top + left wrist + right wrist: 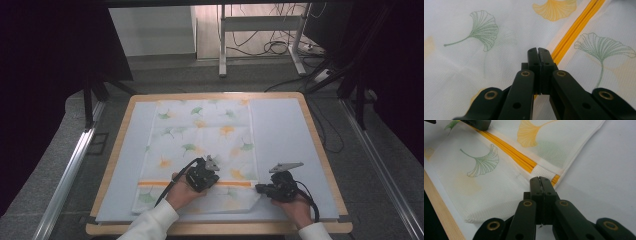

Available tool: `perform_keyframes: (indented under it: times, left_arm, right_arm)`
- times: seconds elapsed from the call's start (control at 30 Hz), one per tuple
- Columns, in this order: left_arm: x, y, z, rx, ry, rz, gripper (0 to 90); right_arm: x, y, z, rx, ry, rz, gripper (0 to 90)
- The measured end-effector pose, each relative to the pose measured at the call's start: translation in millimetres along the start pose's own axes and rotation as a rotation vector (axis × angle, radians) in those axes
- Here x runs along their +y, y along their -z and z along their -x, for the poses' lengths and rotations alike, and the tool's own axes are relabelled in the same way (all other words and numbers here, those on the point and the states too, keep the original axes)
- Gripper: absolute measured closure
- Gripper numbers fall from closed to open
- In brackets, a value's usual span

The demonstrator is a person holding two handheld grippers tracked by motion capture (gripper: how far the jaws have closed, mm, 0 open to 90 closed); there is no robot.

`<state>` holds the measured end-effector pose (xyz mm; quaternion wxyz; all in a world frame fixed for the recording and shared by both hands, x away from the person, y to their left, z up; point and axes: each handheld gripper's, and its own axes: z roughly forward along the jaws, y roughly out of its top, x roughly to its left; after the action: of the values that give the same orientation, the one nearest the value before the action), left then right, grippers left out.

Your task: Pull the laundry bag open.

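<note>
White mesh bag (pixel 200 145): lies flat on the pale sheet (pixel 285 140) that covers the table (pixel 120 145), near the person's edge; printed with green and orange fan-shaped leaves.
Orange zip (pixel 165 183): runs across the bag close to its near end, from the left side to the right edge.
Left gripper (pixel 216 178): held in the left hand (pixel 181 192), resting over the zip about the middle of the bag; its jaws are pressed together. In the left gripper view the black tips (pixel 538 53) sit on the mesh just beside the orange line (pixel 574 30); whether they pinch any cloth I cannot tell.
Right gripper (pixel 259 188): held in the right hand (pixel 296 209), lying at the bag's right edge, level with the zip's end; jaws together. In the right gripper view the tips (pixel 539 180) meet right at the white end piece (pixel 545 172) of the zip (pixel 509 151); a grip on it cannot be made out.
Bag corner (pixel 481 216): the near right corner lies on the sheet, close to the wooden table edge (pixel 441 212).
Sleeves (pixel 150 224): white, coming in from the bottom.
</note>
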<state>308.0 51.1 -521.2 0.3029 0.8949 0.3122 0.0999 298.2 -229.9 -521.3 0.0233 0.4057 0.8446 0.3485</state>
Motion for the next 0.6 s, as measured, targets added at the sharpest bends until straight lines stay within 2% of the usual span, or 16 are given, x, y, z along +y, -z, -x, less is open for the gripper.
perform_keyframes:
  times: [0.3, 0.6]
  left_arm:
    - [-1.8, 1.3, -1.1, 0.008, -0.005, -0.002, 90.0]
    - [-7.6, 5.8, -5.9, 0.007, 0.01, -0.005, 90.0]
  right_arm:
    - [-0.1, 0.1, 0.1, 0.002, -0.001, 0.0, 89.6]
    - [-0.1, 0.1, 0.1, 0.001, -0.001, 0.0, 89.6]
